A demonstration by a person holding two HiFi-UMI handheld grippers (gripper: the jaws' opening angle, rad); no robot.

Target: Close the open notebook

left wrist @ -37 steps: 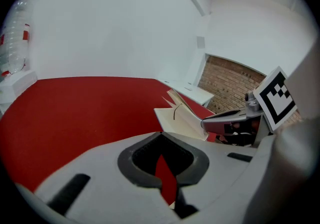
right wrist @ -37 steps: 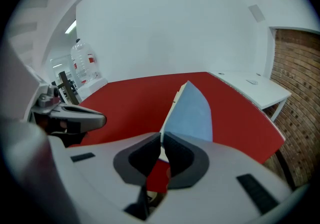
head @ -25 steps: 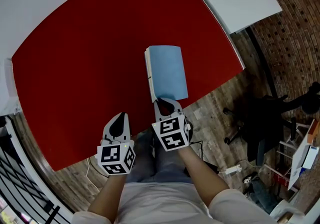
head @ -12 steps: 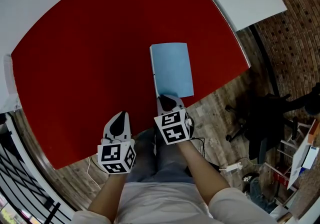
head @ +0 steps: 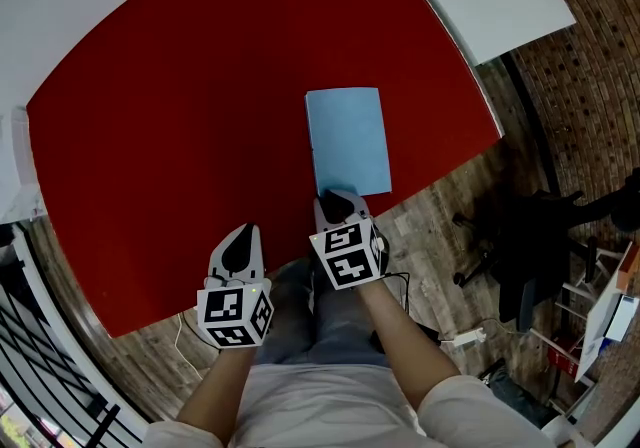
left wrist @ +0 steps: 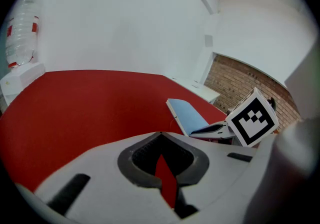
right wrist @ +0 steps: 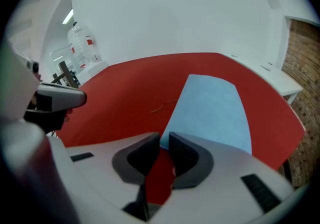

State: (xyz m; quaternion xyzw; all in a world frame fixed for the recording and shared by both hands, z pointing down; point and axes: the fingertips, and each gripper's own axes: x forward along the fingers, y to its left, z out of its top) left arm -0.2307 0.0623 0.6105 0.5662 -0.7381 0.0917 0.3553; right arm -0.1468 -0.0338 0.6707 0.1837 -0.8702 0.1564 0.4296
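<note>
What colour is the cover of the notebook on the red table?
Light blue; the notebook shows best in the head view.

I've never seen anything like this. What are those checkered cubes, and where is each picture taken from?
A person holds two tongs; the marked cubes are part of them. One picture comes from a head camera looking down, the other two from cameras riding on the tongs. On the red table lies a closed blue notebook. The right tongs have just been opening, the notebook's near corner at their gap, unpinched. The left tongs are shut and empty.
</note>
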